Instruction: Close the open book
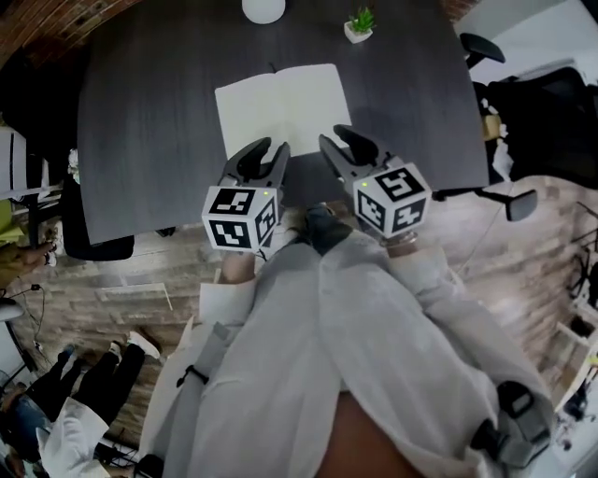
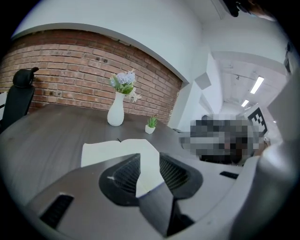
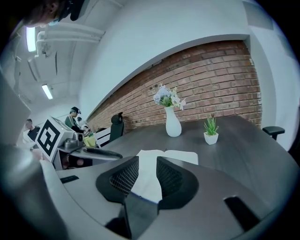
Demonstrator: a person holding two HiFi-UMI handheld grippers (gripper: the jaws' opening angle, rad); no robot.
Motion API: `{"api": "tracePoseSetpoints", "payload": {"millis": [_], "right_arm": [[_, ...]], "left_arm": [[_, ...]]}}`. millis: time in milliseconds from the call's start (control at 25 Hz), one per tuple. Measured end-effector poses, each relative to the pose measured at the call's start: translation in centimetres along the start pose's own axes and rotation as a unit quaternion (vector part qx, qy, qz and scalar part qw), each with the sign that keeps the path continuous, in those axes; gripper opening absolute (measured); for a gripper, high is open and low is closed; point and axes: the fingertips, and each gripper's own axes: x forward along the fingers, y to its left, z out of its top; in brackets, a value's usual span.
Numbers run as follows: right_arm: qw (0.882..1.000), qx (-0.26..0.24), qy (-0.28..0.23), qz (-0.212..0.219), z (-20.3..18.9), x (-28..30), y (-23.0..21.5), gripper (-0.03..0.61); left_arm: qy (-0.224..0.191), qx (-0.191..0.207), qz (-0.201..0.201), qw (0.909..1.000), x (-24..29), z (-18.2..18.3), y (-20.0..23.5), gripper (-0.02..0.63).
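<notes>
On the dark table (image 1: 140,140) the book (image 1: 285,107) lay open and flat, white pages up, its spine running straight away from the person. Both grippers hovered by its near edge, jaws spread and empty: the left gripper (image 1: 268,149) roughly facing the spine, the right gripper (image 1: 338,138) facing the right page.

Bare tbl (image 1: 140,112) both sides of book (image 1: 280,103); vase (image 1: 263,9) & plant (image 1: 359,25) behind.

The dark surface (image 1: 140,121) in front of me carries an open book (image 1: 283,107), flat, its blank white pages up. Beyond the book stands a white vase (image 1: 263,8), and a small potted plant (image 1: 359,25) sits beyond the book's right page.
</notes>
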Motion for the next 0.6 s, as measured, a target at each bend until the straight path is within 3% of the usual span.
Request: {"api": "tracePoseSetpoints", "payload": {"millis": [240,600], "right_arm": [[0.999,-0.02,0.002,0.033,1.7,1.9,-1.4,0.11],[0.998,-0.025,0.007,0.049,2.1,2.1,-3.5,0.11]], "left_arm": [[-0.02,-0.008,0.027,0.9994,1.8,2.6,0.9,0.107],[-0.02,-0.016,0.043,0.9987,3.6,3.0,0.3,0.107]]}}
